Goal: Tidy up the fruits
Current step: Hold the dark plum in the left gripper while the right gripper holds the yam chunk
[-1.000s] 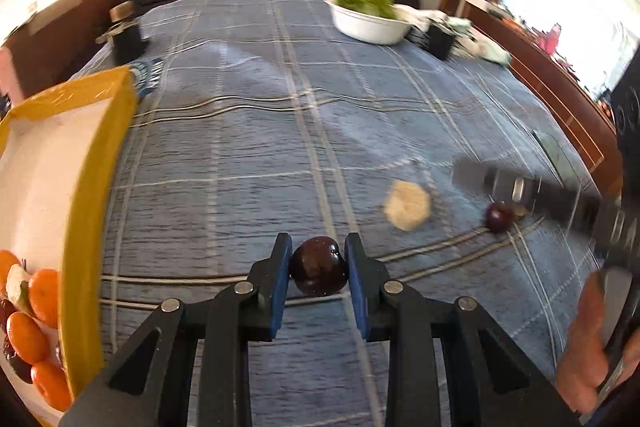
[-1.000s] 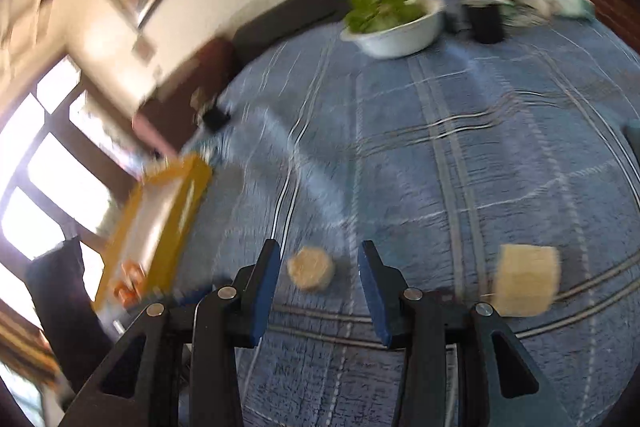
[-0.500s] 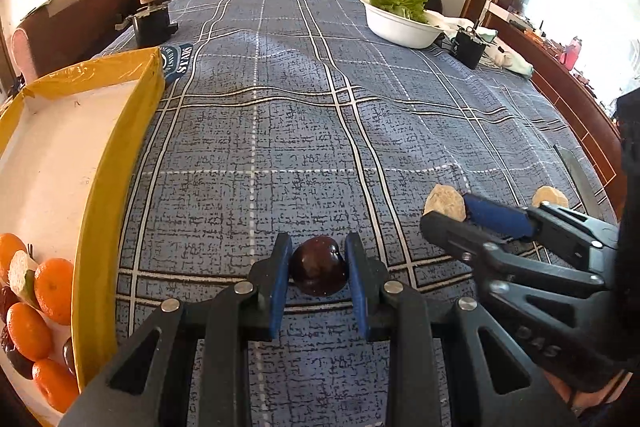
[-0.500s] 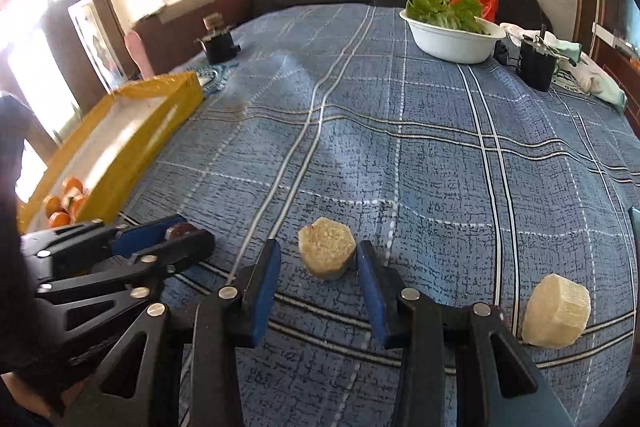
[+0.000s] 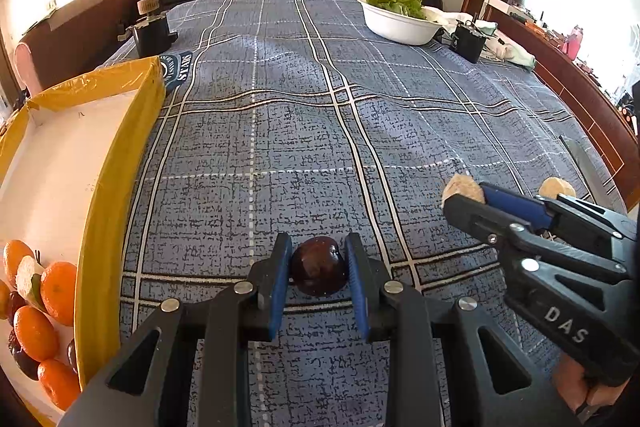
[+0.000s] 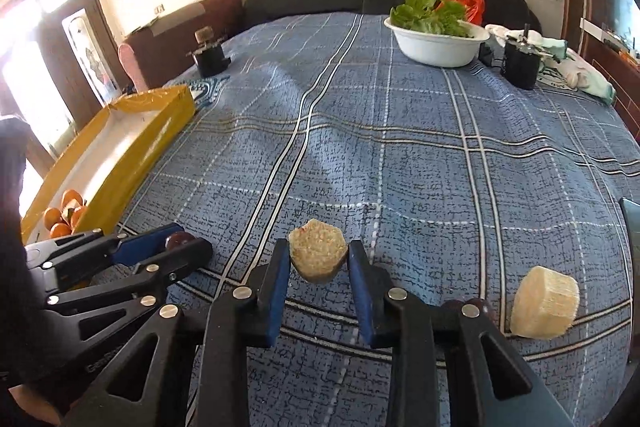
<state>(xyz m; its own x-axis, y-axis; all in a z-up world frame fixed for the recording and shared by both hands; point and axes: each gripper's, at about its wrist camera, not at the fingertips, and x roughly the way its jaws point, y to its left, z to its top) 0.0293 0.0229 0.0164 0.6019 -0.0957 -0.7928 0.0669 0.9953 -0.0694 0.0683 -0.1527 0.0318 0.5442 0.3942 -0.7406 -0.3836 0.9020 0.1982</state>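
Blue plaid bedspread (image 5: 280, 131) underneath. Left gripper (image 5: 319, 269) clamped on a dark plum (image 5: 318, 271). Right gripper (image 6: 319, 261), jaws just drawn in, pinching a tan fruit chunk (image 6: 318, 255). Second pale chunk (image 6: 545, 302) just right of it. Yellow tray (image 5: 120, 187) of oranges (image 5: 58, 293) left; lettuce bowl (image 6: 438, 47) far beyond.

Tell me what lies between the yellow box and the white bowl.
Only bare blue plaid cloth between the box and the bowl. The right wrist view shows it.
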